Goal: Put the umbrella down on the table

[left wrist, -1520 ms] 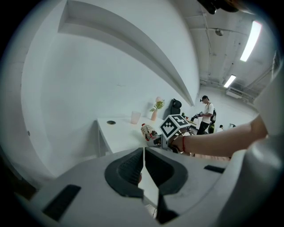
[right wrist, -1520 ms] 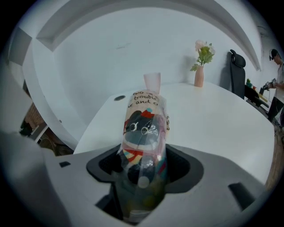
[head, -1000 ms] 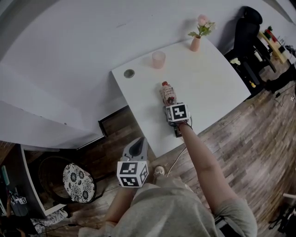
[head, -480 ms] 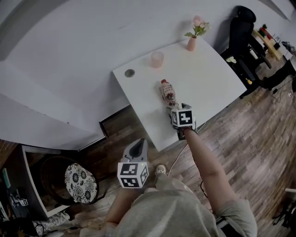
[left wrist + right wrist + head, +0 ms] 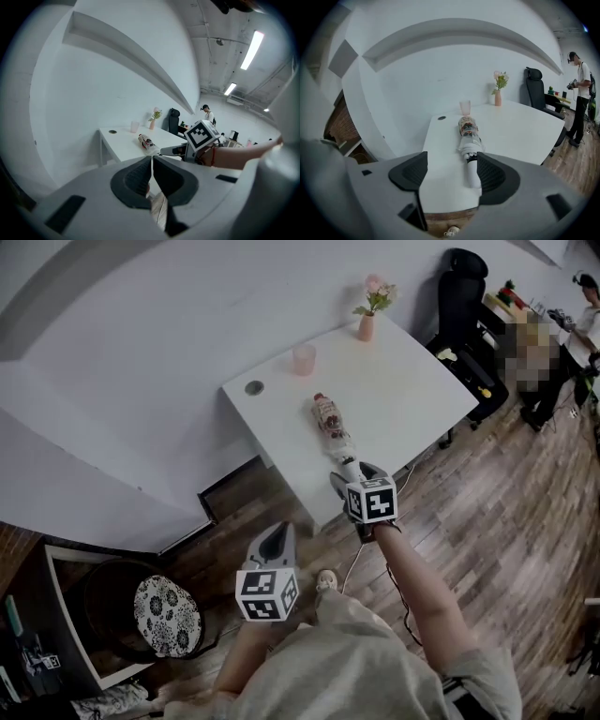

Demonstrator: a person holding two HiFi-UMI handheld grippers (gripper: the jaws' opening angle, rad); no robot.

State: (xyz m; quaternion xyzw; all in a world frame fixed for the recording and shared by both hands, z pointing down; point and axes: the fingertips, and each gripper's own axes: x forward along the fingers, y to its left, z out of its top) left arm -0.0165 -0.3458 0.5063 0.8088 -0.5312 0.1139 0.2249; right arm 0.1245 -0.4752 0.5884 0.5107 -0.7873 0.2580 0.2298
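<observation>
Umbrella (image 5: 330, 420): folded, lying flat on the table (image 5: 412, 390), near its front edge.
Right gripper (image 5: 452, 171): released; jaws just been opening, now wide apart, and I see the handle end ahead of them, untouched.
Left gripper (image 5: 152, 173): clenched, nothing between.
Vase (image 5: 366, 327): holds flowers (image 5: 377, 292).
Cup (image 5: 303, 358): contents I cannot tell.
</observation>
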